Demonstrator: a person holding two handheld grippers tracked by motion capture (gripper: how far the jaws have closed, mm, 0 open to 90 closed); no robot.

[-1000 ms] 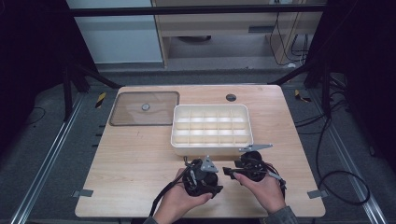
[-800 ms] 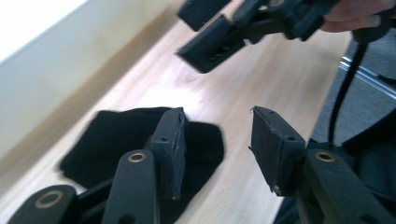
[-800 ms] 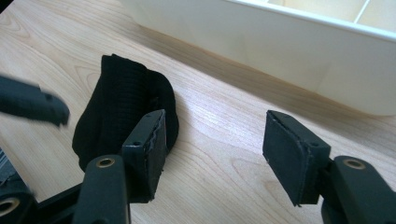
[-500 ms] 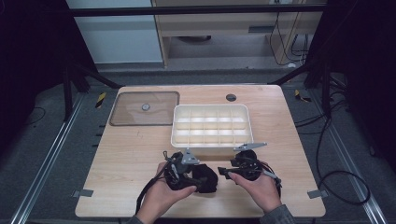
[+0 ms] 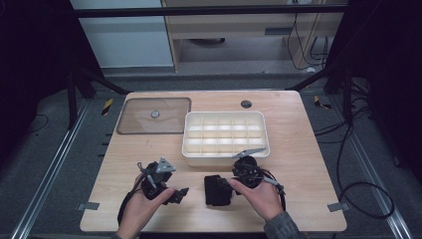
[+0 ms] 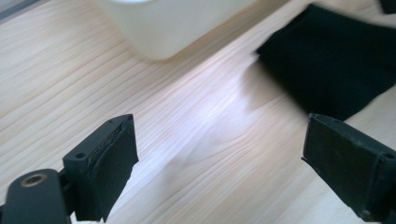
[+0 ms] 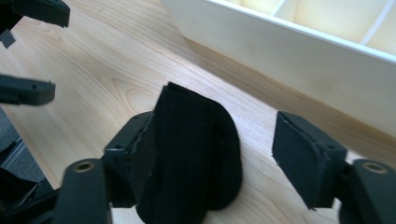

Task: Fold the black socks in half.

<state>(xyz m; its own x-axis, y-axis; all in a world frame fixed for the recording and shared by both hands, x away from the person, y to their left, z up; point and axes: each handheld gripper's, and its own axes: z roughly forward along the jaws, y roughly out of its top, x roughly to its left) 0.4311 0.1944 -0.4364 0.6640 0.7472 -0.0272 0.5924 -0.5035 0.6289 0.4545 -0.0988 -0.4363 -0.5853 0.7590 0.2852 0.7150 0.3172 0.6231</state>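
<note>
High view: the left gripper (image 5: 176, 194) sits in the person's left hand (image 5: 142, 211) at the near left of the wooden table (image 5: 308, 164), its jaws apart with nothing between them; they have just been opening. A folded black cloth (image 5: 217, 190) lies on the table between the two grippers, clear of the left one and close to the right gripper (image 5: 234, 181), which the right hand (image 5: 259, 199) holds just in front of the white divided tray (image 5: 226, 135). A clear brown lid (image 5: 154, 115) lies flat at the far left, beside the tray, and a small dark round thing (image 5: 246, 104) sits behind the tray. Left gripper view: the two black jaws stand wide apart over bare wood, with the black cloth off to the upper right, beyond them and untouched; a corner of the white tray shows at the top. Right gripper view: the jaws have just been opening a little, and the black cloth lies on the table between them, against the left-hand pad, while the other pad stands clear of it, so the cloth is not pinched. The tray's wall runs across the upper right, just beyond the cloth, and the left gripper's jaws show at the upper left edge.
</note>
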